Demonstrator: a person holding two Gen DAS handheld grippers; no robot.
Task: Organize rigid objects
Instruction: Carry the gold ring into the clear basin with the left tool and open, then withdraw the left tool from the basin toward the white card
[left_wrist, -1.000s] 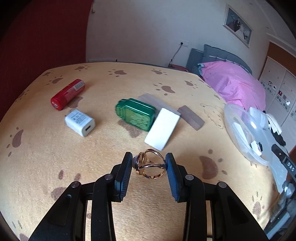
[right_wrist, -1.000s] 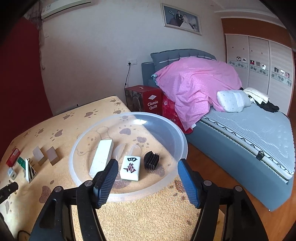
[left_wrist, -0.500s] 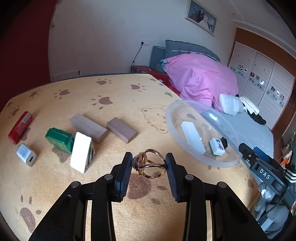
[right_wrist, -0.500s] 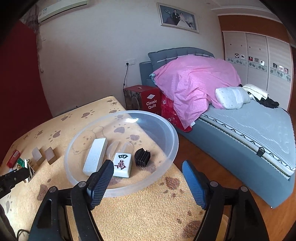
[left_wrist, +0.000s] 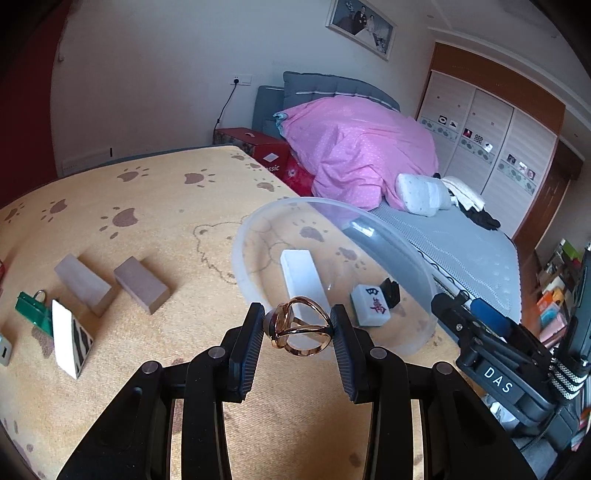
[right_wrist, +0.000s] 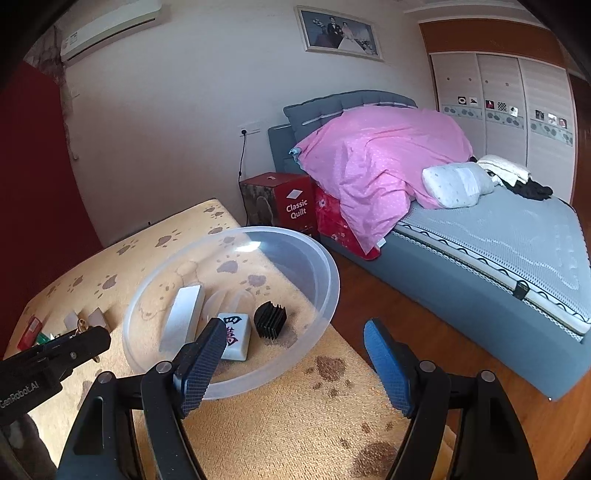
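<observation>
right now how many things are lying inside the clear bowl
3 in the clear bowl: a white block on the left, a mahjong tile at the near side, and a black finned piece right of the tile. The gold ring is outside, in the left gripper.

Gold openwork ring (left_wrist: 301, 326), loops interlaced, pinched upright between the two pads of the left claw (left_wrist: 298, 328), raised just in front of the near rim of a clear plastic bowl (left_wrist: 402, 254). Inside the bowl: long white block (left_wrist: 301, 273) lying flat, white mahjong tile (left_wrist: 371, 304) face up, small black ribbed piece (left_wrist: 391, 290) touching it. Left of the bowl on the paw-print surface (left_wrist: 155, 206): two brown-grey blocks (left_wrist: 140, 284) side by side, white zebra-striped box (left_wrist: 70, 338) on edge, green case (left_wrist: 33, 308) just beside it.
</observation>
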